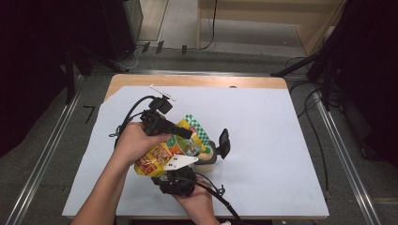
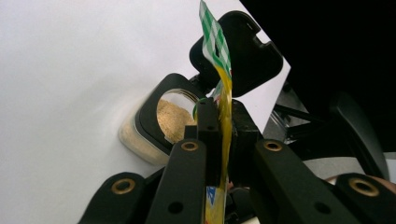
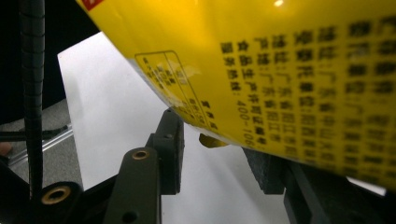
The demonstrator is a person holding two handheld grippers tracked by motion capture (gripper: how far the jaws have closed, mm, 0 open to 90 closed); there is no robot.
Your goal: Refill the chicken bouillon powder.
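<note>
Over the white-covered bench (image 1: 281, 140), you hold a yellow seasoning pouch (image 1: 162, 154) tilted toward an open jar (image 1: 206, 157), its green-checked top edge (image 1: 197, 129) pointing up and away from you. Your left tongs (image 1: 185, 132) are pressed together on the pouch's flat upper seam; in the left gripper view the two black jaws sandwich the yellow film (image 2: 225, 116) with no gap. Your right tongs (image 1: 180, 168) sit under the pouch's lower end: the right gripper view shows the jaws part-spread, the printed yellow side (image 3: 280, 84) passing above and between them, and whether the pads actually press on it cannot be told.

The jar stands on the bench just below the pouch, its black flip lid (image 1: 224, 142) swung back. The left gripper view looks straight into the mouth, where tan granules (image 2: 173, 119) already lie well up inside the glass.

As a judgement, the job stands midway: jar opened, pouch lifted and brought over it. No powder is seen falling, so the pouring itself, setting the pouch down and closing the lid appear to remain.
</note>
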